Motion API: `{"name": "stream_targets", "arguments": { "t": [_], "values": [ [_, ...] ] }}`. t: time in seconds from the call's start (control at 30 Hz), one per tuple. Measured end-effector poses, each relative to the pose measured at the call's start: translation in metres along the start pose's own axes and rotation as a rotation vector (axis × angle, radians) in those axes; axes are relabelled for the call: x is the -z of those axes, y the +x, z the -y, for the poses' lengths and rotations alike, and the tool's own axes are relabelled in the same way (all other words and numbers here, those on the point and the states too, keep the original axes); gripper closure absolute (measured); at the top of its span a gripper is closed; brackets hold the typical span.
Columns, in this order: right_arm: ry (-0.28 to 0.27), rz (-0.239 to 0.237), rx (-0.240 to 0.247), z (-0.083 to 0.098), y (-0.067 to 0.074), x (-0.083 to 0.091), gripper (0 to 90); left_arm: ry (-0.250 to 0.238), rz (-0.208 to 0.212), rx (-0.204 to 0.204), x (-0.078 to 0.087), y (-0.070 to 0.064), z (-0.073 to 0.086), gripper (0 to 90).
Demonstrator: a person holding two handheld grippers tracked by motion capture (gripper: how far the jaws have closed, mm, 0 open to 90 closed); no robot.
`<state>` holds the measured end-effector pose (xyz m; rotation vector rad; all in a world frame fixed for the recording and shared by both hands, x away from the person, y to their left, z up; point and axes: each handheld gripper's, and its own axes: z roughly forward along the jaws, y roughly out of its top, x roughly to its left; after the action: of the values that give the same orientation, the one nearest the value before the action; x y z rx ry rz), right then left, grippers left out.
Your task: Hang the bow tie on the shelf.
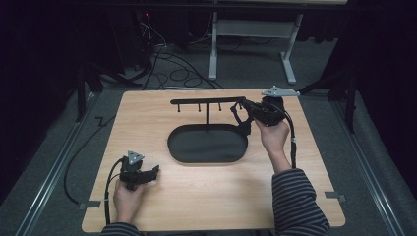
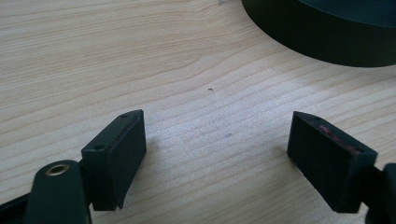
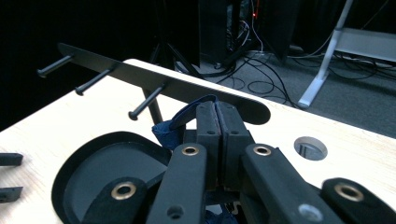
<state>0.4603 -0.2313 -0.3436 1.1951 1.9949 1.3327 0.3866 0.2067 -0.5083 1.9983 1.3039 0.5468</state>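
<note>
A black rack [image 1: 206, 101] with a flat crossbar and downward pegs stands on a post above a black oval tray [image 1: 172, 142]. My right gripper [image 1: 244, 105] is at the crossbar's right end, shut on a dark blue fabric strap. In the right gripper view the jaws [image 3: 217, 109] pinch the strap's loop [image 3: 187, 112] just below the bar [image 3: 140, 74], and more blue cloth [image 3: 164, 133] hangs under them over the tray [image 3: 70, 172]. My left gripper [image 1: 153, 172] rests at the table's front left, open and holding nothing [image 2: 217, 140], near the tray wall [image 2: 327, 32].
The wooden table [image 1: 216, 196] has a round cable hole [image 3: 310, 147] near its far right corner. Beyond the far edge are floor cables [image 1: 172, 69] and a white table frame [image 1: 251, 29]. The left gripper's jaws [image 3: 9, 175] show far off beside the tray.
</note>
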Motion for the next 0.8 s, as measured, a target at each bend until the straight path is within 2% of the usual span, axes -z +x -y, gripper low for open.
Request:
{"name": "stream_targets", "arguments": {
  "t": [0.53, 0.8],
  "values": [
    [0.008, 0.034, -0.037, 0.003, -0.009, -0.015, 89.9, 0.0, 0.0, 0.0, 0.0, 0.0, 0.0, 20.0],
    [0.022, 0.035, -0.058, 0.006, -0.013, -0.018, 88.8, 0.0, 0.0, 0.0, 0.0, 0.0, 0.0, 20.0]
  ]
}}
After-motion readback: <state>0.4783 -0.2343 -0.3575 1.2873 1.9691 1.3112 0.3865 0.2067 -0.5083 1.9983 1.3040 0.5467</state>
